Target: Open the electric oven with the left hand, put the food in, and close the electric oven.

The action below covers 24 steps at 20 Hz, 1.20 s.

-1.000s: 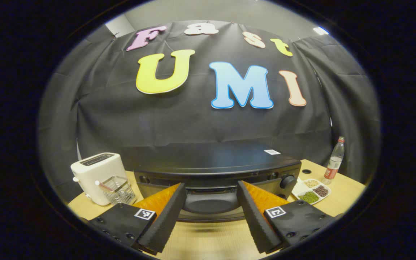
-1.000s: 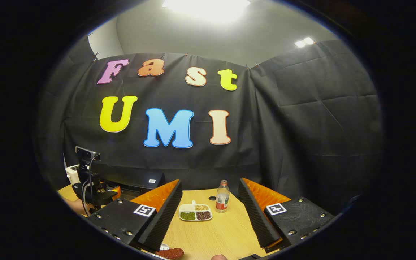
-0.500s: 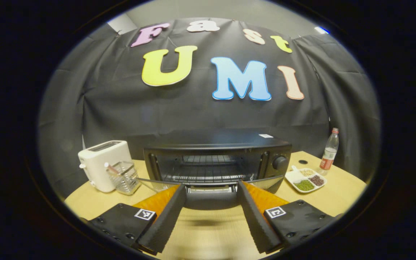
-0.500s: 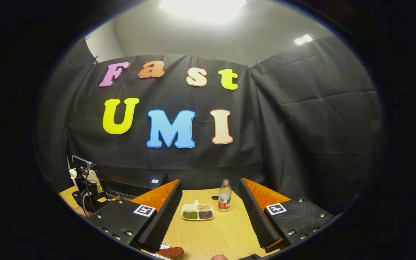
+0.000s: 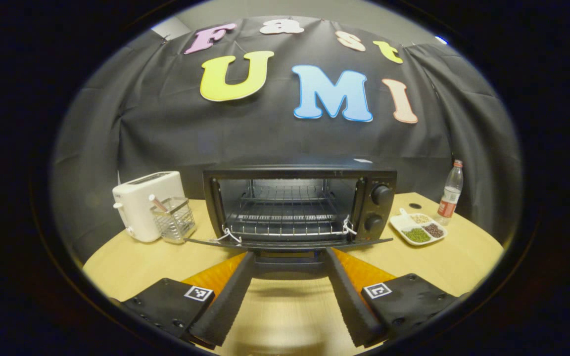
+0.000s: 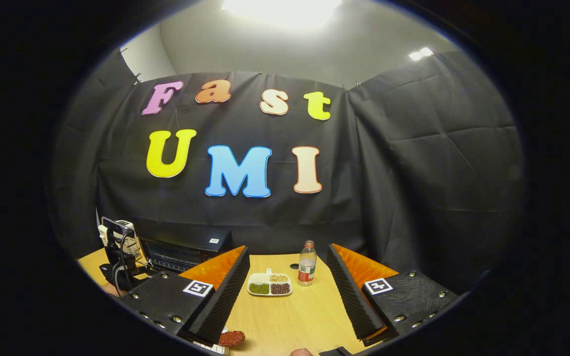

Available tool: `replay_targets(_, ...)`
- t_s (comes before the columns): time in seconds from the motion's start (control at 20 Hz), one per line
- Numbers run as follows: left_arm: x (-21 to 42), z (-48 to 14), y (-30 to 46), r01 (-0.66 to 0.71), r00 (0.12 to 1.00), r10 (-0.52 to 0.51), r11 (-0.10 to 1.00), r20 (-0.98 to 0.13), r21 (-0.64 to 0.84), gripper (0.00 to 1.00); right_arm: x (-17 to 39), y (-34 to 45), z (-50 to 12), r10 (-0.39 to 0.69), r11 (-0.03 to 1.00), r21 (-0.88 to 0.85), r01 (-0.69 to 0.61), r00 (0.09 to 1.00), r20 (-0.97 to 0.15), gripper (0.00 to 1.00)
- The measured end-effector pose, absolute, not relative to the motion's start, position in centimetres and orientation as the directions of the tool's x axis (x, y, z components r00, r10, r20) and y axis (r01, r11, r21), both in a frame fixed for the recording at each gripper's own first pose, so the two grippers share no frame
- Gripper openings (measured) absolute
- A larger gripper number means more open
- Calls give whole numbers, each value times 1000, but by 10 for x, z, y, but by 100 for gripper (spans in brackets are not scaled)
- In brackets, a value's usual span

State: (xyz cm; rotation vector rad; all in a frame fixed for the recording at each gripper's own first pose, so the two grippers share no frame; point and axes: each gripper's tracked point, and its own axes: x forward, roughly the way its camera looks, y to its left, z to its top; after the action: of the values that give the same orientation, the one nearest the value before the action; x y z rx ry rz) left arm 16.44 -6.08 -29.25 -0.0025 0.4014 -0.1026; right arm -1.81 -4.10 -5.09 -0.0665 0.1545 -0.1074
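The black electric oven (image 5: pixel 300 205) stands mid-table with its glass door (image 5: pixel 290 242) swung down flat, and a bare wire rack (image 5: pixel 285 217) shows inside. My left gripper (image 5: pixel 288 255) is open just in front of the door; the door's handle lies between its spread fingers, with no finger pressing on it. My right gripper (image 6: pixel 287 252) is open and holds nothing, hovering over the table. A reddish-brown piece of food (image 6: pixel 230 338) lies on a white dish at the bottom edge, below the right gripper's left finger. The oven (image 6: pixel 186 249) shows at far left there.
A white toaster (image 5: pixel 146 210) and a wire basket (image 5: pixel 173 225) stand left of the oven. To its right are a white divided plate of beans (image 5: pixel 418 230) and a bottle (image 5: pixel 451 193). The left gripper's camera mount and cable (image 6: pixel 117 237) show beside the oven.
The oven door swung from nearly shut to fully down, baring the rack. My left gripper drew back from the oven, staying open. The right gripper barely moved.
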Motion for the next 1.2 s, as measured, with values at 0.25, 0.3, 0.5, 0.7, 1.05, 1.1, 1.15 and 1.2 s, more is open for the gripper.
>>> replay_targets(0.25,150,-319,-60,92,889,-83,996,-451,-1,99,-20,-39,-57,-99,993,-74,87,979,-177,96)
replay_targets(0.3,149,-321,-60,93,889,-81,996,-451,5,95,-20,-38,-59,-93,994,-76,80,979,-183,96)
replay_targets(0.5,135,-324,-64,106,886,-86,994,-455,17,95,-23,-29,-70,-49,996,-86,30,974,-222,96)
replay_targets(0.7,114,-303,-63,93,895,-80,996,-438,8,99,-28,-19,-85,17,998,-47,-30,965,-261,95)
replay_targets(1.05,72,-197,-60,99,957,-88,995,-277,29,96,-36,-3,-138,141,986,135,-93,903,-407,96)
replay_targets(1.1,66,-175,-61,99,966,-91,995,-242,23,95,-36,-3,-146,152,983,161,-91,893,-424,96)
replay_targets(1.15,59,-157,-61,97,973,-91,995,-214,17,99,-35,-3,-151,162,980,178,-92,886,-435,96)
replay_targets(1.2,51,-137,-60,94,979,-90,996,-182,11,99,-34,-3,-160,174,977,193,-94,875,-453,96)
